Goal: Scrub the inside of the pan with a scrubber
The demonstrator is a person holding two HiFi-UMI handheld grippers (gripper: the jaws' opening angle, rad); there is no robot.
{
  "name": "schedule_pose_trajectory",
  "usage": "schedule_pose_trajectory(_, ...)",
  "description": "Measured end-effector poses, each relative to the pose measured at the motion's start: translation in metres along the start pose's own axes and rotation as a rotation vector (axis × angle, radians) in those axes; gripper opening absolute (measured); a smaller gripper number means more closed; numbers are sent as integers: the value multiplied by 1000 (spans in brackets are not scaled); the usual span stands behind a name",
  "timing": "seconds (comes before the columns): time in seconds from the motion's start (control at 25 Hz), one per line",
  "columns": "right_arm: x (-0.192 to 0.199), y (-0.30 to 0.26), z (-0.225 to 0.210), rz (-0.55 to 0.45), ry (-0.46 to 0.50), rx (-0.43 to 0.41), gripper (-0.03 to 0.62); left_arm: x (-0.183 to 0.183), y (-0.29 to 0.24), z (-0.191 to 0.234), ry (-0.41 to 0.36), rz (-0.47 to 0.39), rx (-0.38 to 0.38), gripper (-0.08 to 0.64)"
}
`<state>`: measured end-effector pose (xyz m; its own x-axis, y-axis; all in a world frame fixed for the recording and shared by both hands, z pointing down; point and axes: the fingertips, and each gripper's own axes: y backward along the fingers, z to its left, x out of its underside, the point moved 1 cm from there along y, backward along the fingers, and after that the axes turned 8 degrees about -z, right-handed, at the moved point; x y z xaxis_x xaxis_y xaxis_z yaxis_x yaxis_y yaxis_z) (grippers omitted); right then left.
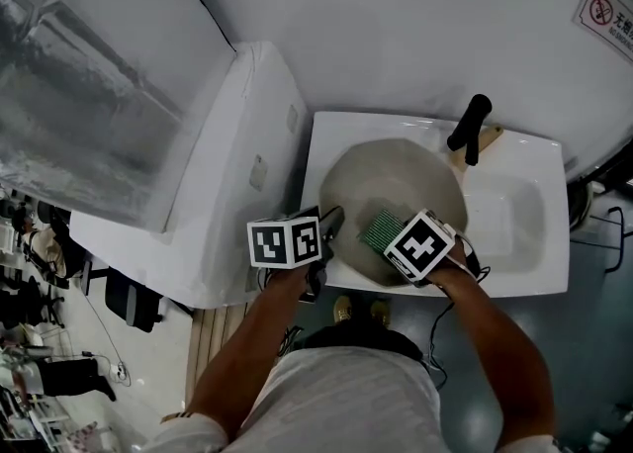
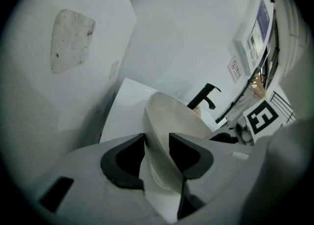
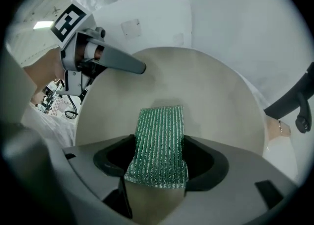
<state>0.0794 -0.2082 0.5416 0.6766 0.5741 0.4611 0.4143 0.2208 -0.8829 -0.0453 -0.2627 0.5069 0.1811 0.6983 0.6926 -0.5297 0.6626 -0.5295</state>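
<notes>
A round beige pan (image 1: 396, 184) lies tilted in the white sink (image 1: 519, 219). My left gripper (image 1: 331, 226) is shut on the pan's near-left rim; in the left gripper view the pan wall (image 2: 169, 116) stands between the two dark pads (image 2: 122, 162). My right gripper (image 1: 394, 240) points steeply down into the pan and is shut on a green ribbed scrubber (image 1: 378, 228). In the right gripper view the scrubber (image 3: 161, 135) sticks out past the jaws, its far end lying against the pan's inside (image 3: 206, 91). The left gripper's tip (image 3: 137, 67) shows at the pan's upper left rim.
A black faucet (image 1: 471, 129) stands at the sink's back edge, above the pan. White wall panels (image 1: 247, 144) close in on the left and behind. A grey floor (image 1: 593, 322) lies to the right of the sink, and cluttered shelves (image 1: 40, 362) are at the far left.
</notes>
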Motion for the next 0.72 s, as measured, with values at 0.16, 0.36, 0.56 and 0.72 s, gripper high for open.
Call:
schedule_pose_trajectory(0.16, 10, 4, -16, 31, 11, 33, 304, 0, 0, 0, -2, -1, 4, 163)
schedule_pose_trajectory(0.36, 22, 9, -33, 51, -24, 79, 304, 0, 0, 0, -1, 0, 6, 163)
schedule_pose_trajectory(0.56, 23, 16, -46, 61, 1, 120, 304, 1, 0, 0, -2, 0, 5, 164)
schedule_pose_trajectory(0.72, 22, 23, -53, 56, -7, 140, 304, 0, 0, -1, -7, 2, 7, 169)
